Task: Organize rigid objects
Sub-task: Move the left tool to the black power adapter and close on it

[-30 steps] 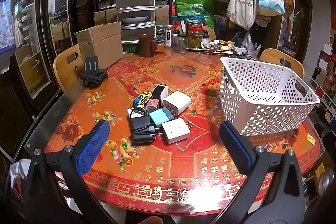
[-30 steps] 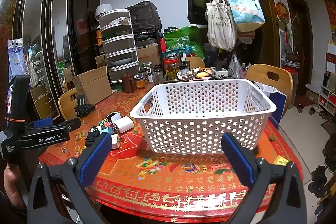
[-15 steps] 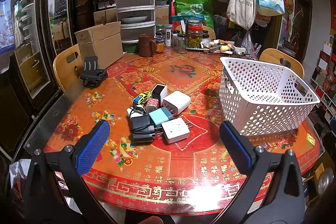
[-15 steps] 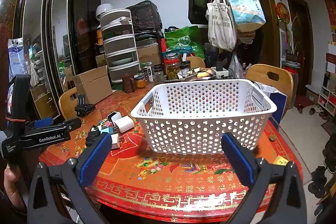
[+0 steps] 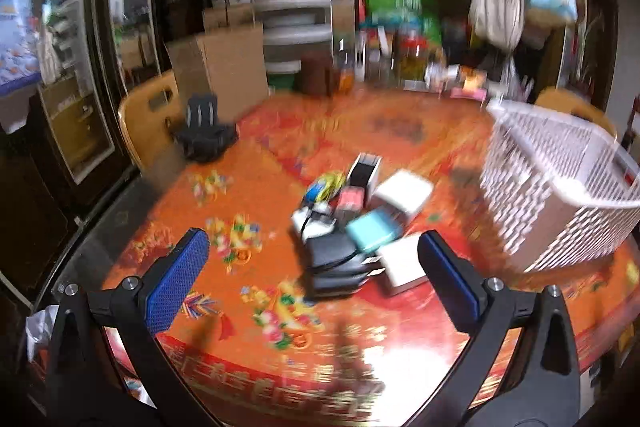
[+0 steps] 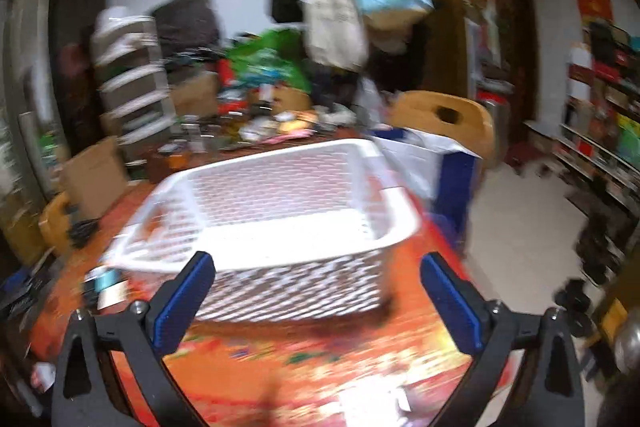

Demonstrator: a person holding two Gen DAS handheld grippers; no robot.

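— Left gripper (image 5: 312,267): spread wide, nothing held? Chargers' position?
— Confirmed. Pile of chargers (image 5: 356,223) just ahead, between the fingers.
— Right gripper (image 6: 316,291)?
— Likewise wide, empty. White basket (image 6: 280,227) directly ahead on red table (image 6: 320,367). Both views blurred.

One white basket (image 5: 560,195), two wooden chairs (image 5: 146,123).
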